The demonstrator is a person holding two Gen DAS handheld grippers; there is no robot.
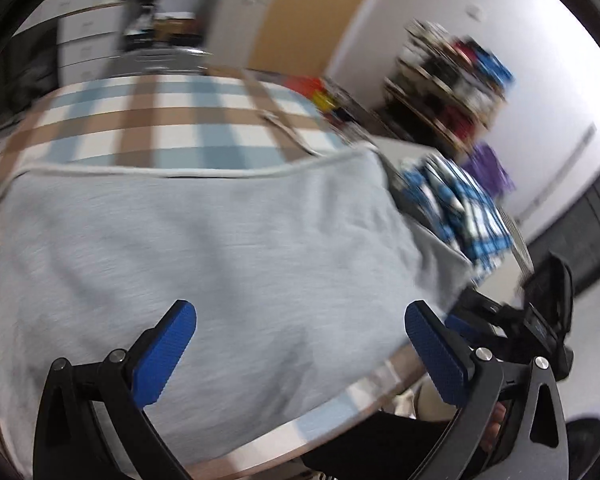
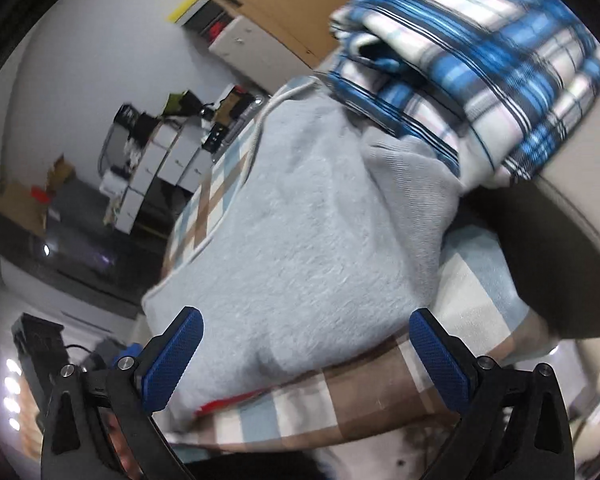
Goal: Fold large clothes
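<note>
Both the left tongs point(image 1: 300, 344) and right tongs point(image 2: 306, 350) gape empty above the grey sweatshirt point(image 1: 204, 248), which lies flat on the checked bench point(image 1: 172, 120), looking soft, thick and limp, best pinched at hem corners or side edges.

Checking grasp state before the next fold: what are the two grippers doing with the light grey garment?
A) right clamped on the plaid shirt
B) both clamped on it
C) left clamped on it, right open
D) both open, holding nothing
D: the left gripper and right gripper both have their blue fingers spread wide, nothing between them, above the light grey garment.
</note>
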